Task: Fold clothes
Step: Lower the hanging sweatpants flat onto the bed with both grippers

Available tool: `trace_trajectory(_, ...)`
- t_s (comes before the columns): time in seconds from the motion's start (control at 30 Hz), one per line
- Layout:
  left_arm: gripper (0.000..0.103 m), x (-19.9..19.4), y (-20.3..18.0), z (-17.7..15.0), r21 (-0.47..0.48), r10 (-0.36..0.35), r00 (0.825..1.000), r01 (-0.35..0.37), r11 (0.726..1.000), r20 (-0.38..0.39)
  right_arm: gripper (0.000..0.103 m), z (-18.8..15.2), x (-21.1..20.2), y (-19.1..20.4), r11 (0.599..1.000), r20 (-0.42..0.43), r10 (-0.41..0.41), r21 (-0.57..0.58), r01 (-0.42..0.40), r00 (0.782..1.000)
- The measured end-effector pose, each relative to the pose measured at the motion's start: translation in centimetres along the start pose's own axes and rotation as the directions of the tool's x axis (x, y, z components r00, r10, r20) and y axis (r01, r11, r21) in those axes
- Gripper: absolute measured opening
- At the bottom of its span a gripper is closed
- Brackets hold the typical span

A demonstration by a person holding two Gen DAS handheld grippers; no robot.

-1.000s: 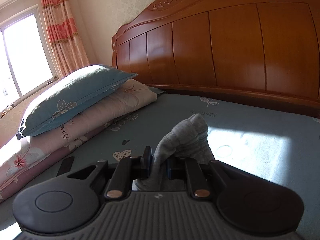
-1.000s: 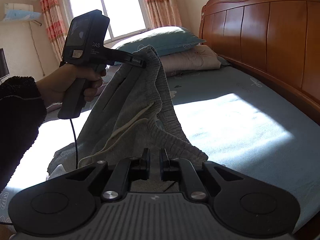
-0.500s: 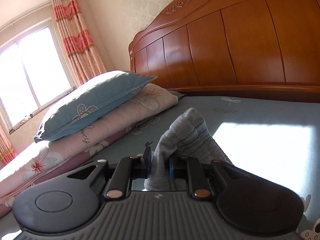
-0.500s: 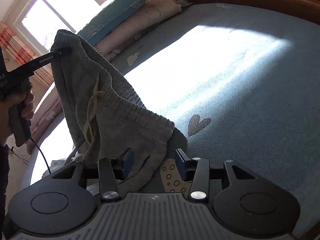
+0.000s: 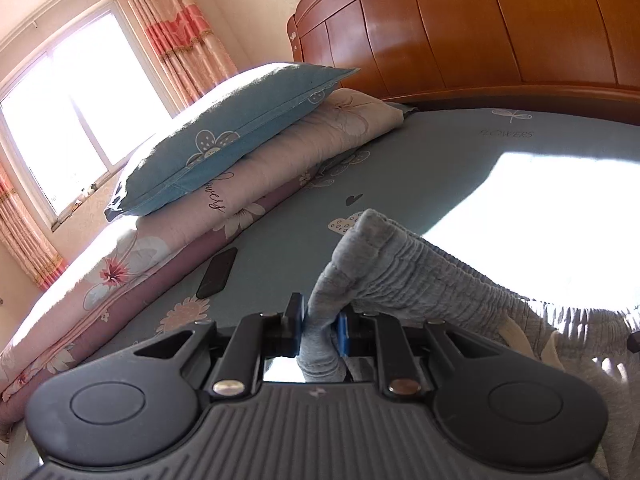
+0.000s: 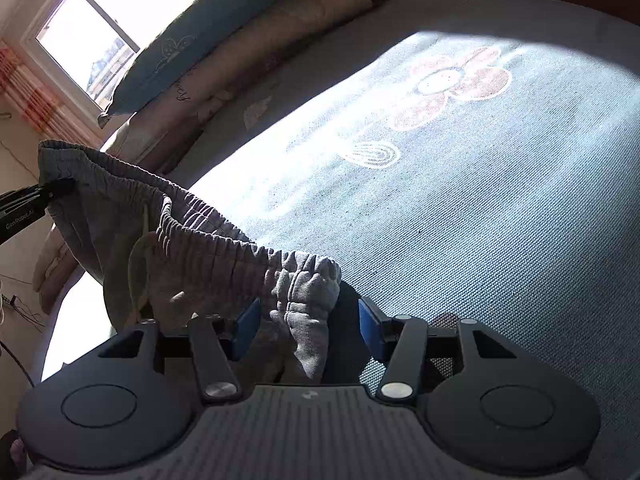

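Grey sweatpants (image 5: 424, 276) with an elastic waistband and a pale drawstring hang between my two grippers above the blue bedsheet (image 6: 460, 184). My left gripper (image 5: 319, 326) is shut on one end of the waistband; its tip also shows at the far left of the right wrist view (image 6: 60, 188). My right gripper (image 6: 308, 322) is open, its blue pads wide apart, with the other end of the waistband (image 6: 304, 292) lying loosely between them, close to the sheet.
A blue pillow (image 5: 224, 136) lies on a folded pink floral quilt (image 5: 280, 160) at the left of the bed. A dark phone (image 5: 218, 272) lies on the sheet by the quilt. The wooden headboard (image 5: 500, 28) rises behind. A window (image 5: 68, 108) is at left.
My right gripper opened and let go of the waistband, and it dropped low toward the sheet. My left gripper kept its hold and came down, so the pants now stretch out to the right.
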State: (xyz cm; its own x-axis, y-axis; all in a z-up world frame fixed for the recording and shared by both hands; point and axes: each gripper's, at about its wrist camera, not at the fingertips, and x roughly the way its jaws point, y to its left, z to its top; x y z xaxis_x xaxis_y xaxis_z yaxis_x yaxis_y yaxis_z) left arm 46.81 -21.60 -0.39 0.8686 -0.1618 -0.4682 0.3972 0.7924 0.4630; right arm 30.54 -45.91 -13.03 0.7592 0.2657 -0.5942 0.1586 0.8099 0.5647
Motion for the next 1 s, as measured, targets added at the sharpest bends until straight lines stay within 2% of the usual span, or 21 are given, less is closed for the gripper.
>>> trace_trajectory(0.07,0.018,0.2,0.3,-0.5,-0.013,0.001,1.0,-0.001,1.0,-0.015,0.06,0.1,0.8,0.2,1.0,0.006,0.027,-0.007,-0.027,1.0)
trace_trajectory(0.1,0.018,0.3,0.5,-0.7,-0.018,0.002,1.0,-0.002,1.0,-0.023,0.056,0.2,1.1,0.4,1.0,0.002,0.024,-0.006,-0.024,1.0)
trace_trajectory(0.13,0.018,0.4,0.6,-0.8,-0.02,0.004,1.0,-0.005,1.0,-0.03,0.035,0.3,1.3,0.6,1.0,-0.002,0.022,-0.005,-0.022,1.0)
trace_trajectory(0.17,0.018,0.4,0.7,-0.8,-0.02,0.004,0.999,-0.005,1.0,-0.033,0.024,0.3,1.4,0.7,1.0,-0.006,0.02,-0.003,-0.02,1.0)
trace_trajectory(0.3,0.018,0.8,0.7,-0.3,-0.028,0.008,0.999,-0.009,1.0,-0.041,0.017,-0.5,-2.8,1.3,0.997,0.078,0.08,0.019,-0.081,0.994)
trace_trajectory(0.37,0.018,1.0,0.3,0.8,-0.048,-0.007,1.0,0.006,0.999,-0.023,0.017,-1.1,-6.4,2.3,0.994,0.142,0.106,0.01,-0.109,0.984)
trace_trajectory(0.47,0.018,1.0,-1.8,3.1,-0.045,-0.054,0.998,0.055,0.997,0.027,0.017,-2.1,-11.5,4.0,0.995,0.225,0.101,-0.025,-0.098,0.969)
trace_trajectory(0.57,0.019,1.0,-5.7,5.4,0.004,-0.115,0.99,0.115,0.993,0.086,0.017,-3.7,-16.5,5.4,0.998,0.301,0.065,-0.044,-0.054,0.951)
trace_trajectory(0.67,0.02,1.2,-10.0,6.5,0.062,-0.176,0.978,0.17,0.983,0.108,0.017,-5.9,-19.1,6.5,0.995,0.351,-0.034,-0.072,0.063,0.936)
trace_trajectory(0.77,0.02,2.6,-13.9,6.2,0.119,-0.22,0.974,0.212,0.97,0.054,0.021,-7.9,-18.8,7.2,0.97,0.329,-0.156,-0.125,0.207,0.931)
trace_trajectory(0.83,0.02,4.2,-16.1,5.3,0.172,-0.211,0.978,0.208,0.963,-0.006,0.031,-8.5,-17.5,6.7,0.96,0.261,-0.206,-0.135,0.247,0.943)
trace_trajectory(0.9,0.02,5.3,-17.5,4.5,0.2,-0.183,0.983,0.186,0.962,-0.034,0.034,-9.0,-16.1,5.5,0.959,0.184,-0.239,-0.112,0.262,0.953)
trace_trajectory(1.0,0.02,6.0,-18.2,4.1,0.197,-0.173,0.984,0.176,0.964,-0.035,0.037,-9.0,-15.9,3.9,0.958,0.192,-0.263,-0.068,0.28,0.946)
